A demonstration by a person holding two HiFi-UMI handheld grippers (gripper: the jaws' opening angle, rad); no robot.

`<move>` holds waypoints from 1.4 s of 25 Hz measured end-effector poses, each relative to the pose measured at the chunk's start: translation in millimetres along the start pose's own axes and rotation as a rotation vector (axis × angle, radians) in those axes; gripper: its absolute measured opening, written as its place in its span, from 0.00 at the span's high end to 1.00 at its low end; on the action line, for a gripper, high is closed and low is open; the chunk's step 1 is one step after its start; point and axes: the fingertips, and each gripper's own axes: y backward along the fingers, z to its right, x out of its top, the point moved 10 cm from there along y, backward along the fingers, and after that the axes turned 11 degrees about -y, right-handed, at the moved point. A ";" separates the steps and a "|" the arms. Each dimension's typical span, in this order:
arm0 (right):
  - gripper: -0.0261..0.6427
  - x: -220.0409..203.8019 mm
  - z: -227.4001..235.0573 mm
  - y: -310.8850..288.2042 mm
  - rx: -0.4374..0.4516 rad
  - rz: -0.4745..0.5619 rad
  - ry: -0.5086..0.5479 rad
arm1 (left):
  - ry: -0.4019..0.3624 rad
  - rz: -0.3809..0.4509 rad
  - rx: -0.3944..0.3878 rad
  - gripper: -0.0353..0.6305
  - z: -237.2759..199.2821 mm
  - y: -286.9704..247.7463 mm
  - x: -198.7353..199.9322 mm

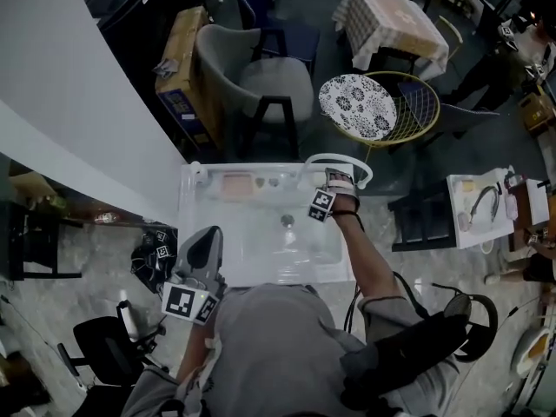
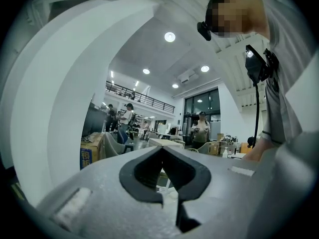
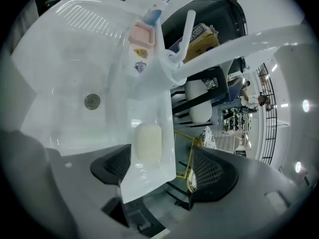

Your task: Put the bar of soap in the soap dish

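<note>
A pale cream bar of soap lies on the flat rim of the white sink, near its back right corner. My right gripper points steeply down over it. Its jaws stand open on either side of the bar, and the pads are clear of it. In the head view this gripper covers the soap. The pink soap dish sits farther along the same rim; in the head view the soap dish is at the back left. My left gripper hangs level by the sink's front left corner. Its jaws are shut on nothing in the left gripper view.
A white curved faucet rises between the soap and the dish. The drain lies in the basin floor. Behind the sink stand a grey chair, a cardboard box and a yellow wire chair. A white wall runs along the left.
</note>
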 end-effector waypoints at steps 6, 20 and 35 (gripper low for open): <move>0.41 -3.9 -7.1 -20.5 0.027 -0.023 -0.021 | -0.003 -0.012 0.050 0.95 -4.6 5.4 0.9; 0.48 -6.3 -19.6 -46.7 -0.028 -0.012 -0.030 | -0.019 -0.047 0.072 0.95 -1.9 -8.7 -0.1; 0.60 8.8 3.2 -74.4 -0.036 -0.024 -0.140 | -0.056 -0.092 0.032 0.95 0.7 -26.1 1.3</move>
